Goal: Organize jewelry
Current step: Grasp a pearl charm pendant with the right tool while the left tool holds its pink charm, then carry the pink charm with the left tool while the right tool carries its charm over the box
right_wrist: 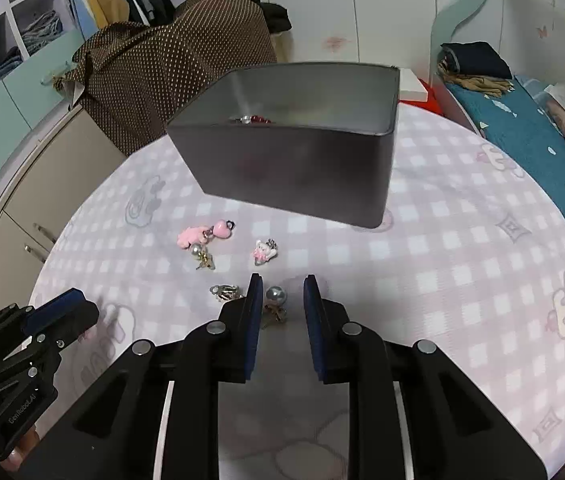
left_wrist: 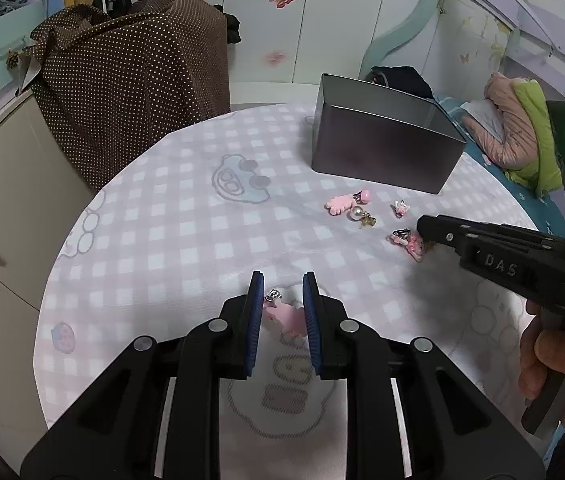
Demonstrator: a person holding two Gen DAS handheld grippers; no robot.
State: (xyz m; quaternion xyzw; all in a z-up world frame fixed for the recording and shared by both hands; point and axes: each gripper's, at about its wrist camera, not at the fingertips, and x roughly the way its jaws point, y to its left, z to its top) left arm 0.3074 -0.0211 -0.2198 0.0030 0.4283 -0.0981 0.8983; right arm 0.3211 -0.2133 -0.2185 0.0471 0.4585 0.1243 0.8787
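Grey metal box (right_wrist: 294,168), open-topped, stands at the far side of the checked tablecloth (left_wrist: 186,240), with red and clear beads on its floor. Left gripper (left_wrist: 282,304): fingers clamped on a pink charm (left_wrist: 286,318). Right gripper (right_wrist: 282,300): narrow gap between the fingers, a pearl earring (right_wrist: 275,295) between them, contact unclear; loose pink charms (right_wrist: 202,236) lie between the grippers and the box.

We find the tin box (right_wrist: 298,168) standing on the table (right_wrist: 462,264); loose charms (right_wrist: 265,251) lie before it, some jewelry (right_wrist: 252,119) inside it.
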